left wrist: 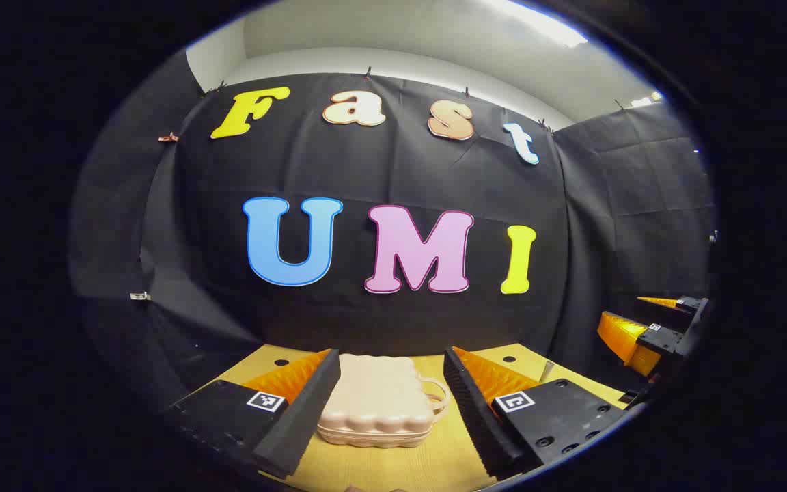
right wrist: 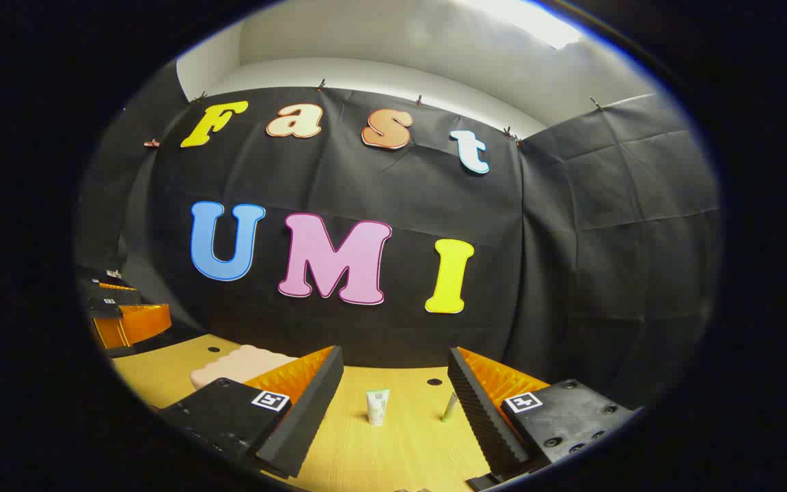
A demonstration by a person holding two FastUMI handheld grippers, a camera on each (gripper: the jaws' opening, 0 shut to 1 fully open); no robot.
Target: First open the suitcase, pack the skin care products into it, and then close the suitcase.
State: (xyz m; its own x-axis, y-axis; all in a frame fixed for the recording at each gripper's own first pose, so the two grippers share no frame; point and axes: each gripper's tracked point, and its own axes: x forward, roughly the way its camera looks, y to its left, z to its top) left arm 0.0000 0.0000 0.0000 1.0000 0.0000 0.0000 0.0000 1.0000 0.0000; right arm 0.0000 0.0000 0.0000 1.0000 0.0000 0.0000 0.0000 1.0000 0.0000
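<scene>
A small cream suitcase [left wrist: 376,410] lies flat and closed on the wooden table [left wrist: 393,465], its handle facing right. My left gripper [left wrist: 387,403] is open above the table, and the case lies ahead between its fingers without touching them. The right gripper view has a corner of the same suitcase [right wrist: 236,365] at the left. My right gripper [right wrist: 393,403] is open too. Ahead of it a small white tube [right wrist: 377,407] stands upright, with a thin grey-green tube [right wrist: 449,406] to its right. The right gripper [left wrist: 646,328] appears at the right edge of the left gripper view.
The black cloth wall [left wrist: 393,205] closes the table's far side just behind the suitcase and the tubes. Small round holes [right wrist: 434,381] dot the tabletop. The left gripper [right wrist: 123,311] shows at the left edge of the right gripper view.
</scene>
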